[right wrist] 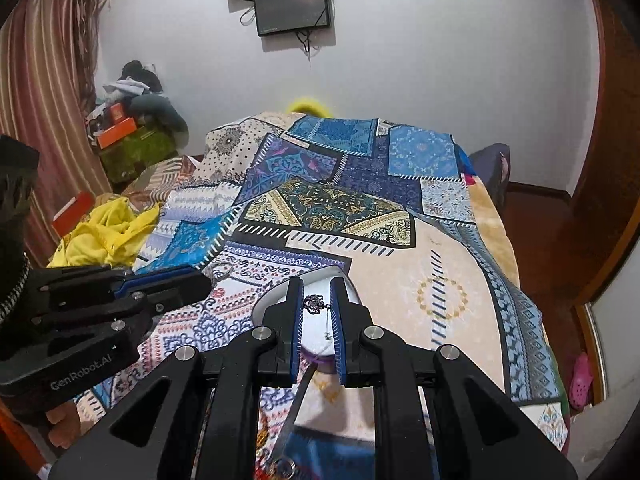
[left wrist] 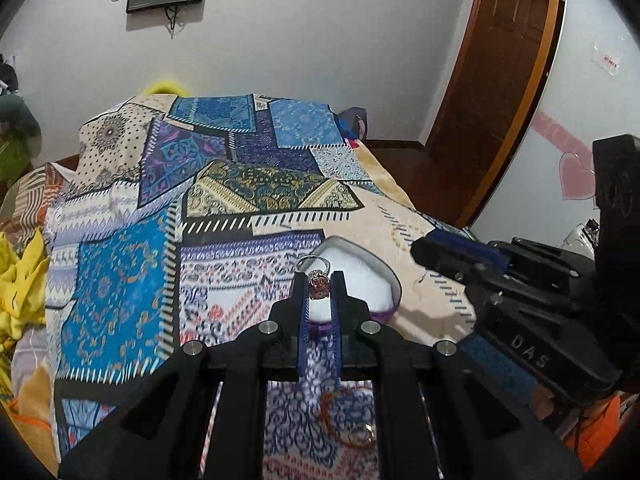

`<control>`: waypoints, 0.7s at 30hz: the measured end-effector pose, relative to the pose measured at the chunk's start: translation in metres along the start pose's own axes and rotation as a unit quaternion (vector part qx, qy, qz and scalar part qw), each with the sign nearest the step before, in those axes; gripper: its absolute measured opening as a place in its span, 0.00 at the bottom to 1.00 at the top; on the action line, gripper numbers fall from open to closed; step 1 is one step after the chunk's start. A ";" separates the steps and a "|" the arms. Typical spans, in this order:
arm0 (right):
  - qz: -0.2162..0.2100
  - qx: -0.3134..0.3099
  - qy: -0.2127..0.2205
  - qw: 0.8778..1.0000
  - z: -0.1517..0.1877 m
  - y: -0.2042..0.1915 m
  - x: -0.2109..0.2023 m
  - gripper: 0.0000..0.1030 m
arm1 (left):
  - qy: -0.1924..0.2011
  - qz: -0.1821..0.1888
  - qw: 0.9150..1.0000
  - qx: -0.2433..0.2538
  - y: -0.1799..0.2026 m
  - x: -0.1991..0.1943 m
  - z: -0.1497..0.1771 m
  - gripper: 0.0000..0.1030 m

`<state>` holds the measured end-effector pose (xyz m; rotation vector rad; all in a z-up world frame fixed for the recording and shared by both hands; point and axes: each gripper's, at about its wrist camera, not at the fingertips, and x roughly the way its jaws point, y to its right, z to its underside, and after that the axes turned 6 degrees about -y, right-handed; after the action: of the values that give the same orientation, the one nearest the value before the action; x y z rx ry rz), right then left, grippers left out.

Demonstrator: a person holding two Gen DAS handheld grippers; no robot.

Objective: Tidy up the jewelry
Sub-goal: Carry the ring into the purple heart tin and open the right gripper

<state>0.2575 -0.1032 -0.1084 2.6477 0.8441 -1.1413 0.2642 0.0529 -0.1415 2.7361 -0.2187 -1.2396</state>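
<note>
Two grippers hover over a heart-shaped box (left wrist: 360, 276). Left gripper (left wrist: 319, 286) pinches a ring (left wrist: 318, 284) between its fingertips; right gripper (right wrist: 316, 300) clamps a pendant (right wrist: 314, 303), chain dangling between its fingers.

Bedspread (left wrist: 224, 184): blue, purple, cream patchwork with ornamental prints. Heart box (left wrist: 390, 280): white inside, purple wall. Ring (left wrist: 319, 286): silver, orange-red stone. Fingers (left wrist: 301, 312): black, blue pads.

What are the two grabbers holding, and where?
Left gripper pinches a ring by its orange stone. Right gripper pinches a dark pendant, chain dangling.
</note>
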 end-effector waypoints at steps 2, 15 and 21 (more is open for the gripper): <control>-0.008 -0.002 -0.009 1.000 -0.002 0.002 0.007 0.11 | -0.001 0.002 1.000 0.004 0.000 0.006 -0.005 0.09; -0.025 -0.007 -0.072 0.997 -0.001 0.011 0.044 0.12 | -0.041 0.017 0.999 0.021 -0.001 0.055 -0.011 0.08; -0.037 0.001 -0.091 0.995 0.001 0.017 0.053 0.12 | -0.054 0.024 0.998 0.022 -0.002 0.068 -0.012 0.08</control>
<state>0.2954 -0.0944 -0.1484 2.4849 0.9127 -1.3766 0.3178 0.0430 -0.1844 2.6843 -0.3248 -1.3880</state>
